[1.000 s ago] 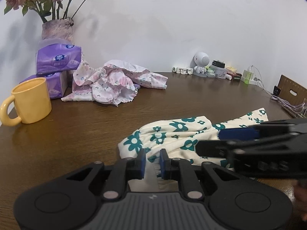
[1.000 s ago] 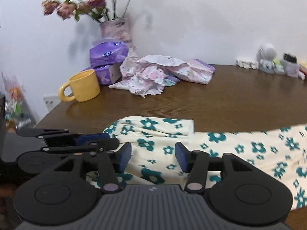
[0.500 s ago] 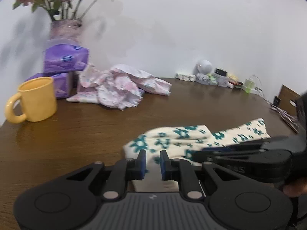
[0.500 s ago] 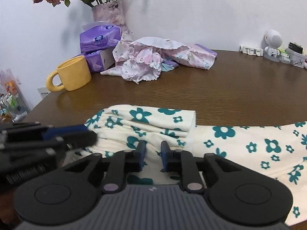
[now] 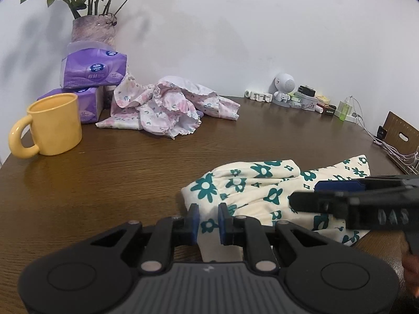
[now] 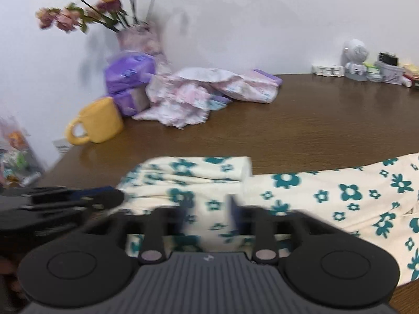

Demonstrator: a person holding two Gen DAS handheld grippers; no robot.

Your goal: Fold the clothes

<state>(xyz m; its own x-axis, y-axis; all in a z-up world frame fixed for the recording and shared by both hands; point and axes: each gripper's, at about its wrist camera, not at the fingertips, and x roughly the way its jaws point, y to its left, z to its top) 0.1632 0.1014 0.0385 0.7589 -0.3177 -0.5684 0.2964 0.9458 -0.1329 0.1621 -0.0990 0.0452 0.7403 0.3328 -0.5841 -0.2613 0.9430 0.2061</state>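
Left hand-held gripper (image 5: pixel 207 219): nearly closed, blue pads pinching a fold at the near edge of the cream garment with teal flowers (image 5: pixel 251 185). Right hand-held gripper (image 6: pixel 208 216): jaws opening, blurred, the same floral cloth lying between them but the pads clear of it.

Seen only from the left wrist: a brown slotted board (image 5: pixel 402 133) and a bundle of cables (image 5: pixel 398 153) at the far right edge of the counter (image 5: pixel 117 172); also the right hand-held gripper from the side, reaching across above the garment. Seen only from the right wrist: the garment's long stretch running off to the right (image 6: pixel 340 196), colourful clutter (image 6: pixel 15 157) beyond the counter's left edge, and the left hand-held gripper entering low on the left. Sharper in the left view, smeared in the right.

Around, well apart from the floral garment: a yellow mug (image 5: pixel 49 125) near the left edge; two purple tissue packs (image 5: pixel 91 70) stacked behind it; a vase of dried roses (image 5: pixel 93 30) against the wall; a crumpled pink floral garment (image 5: pixel 167 110) beside the packs; a small white robot figure (image 5: pixel 284 89) among small bottles and boxes along the back wall. Floral garment lying folded at its left end on the near part of the counter.
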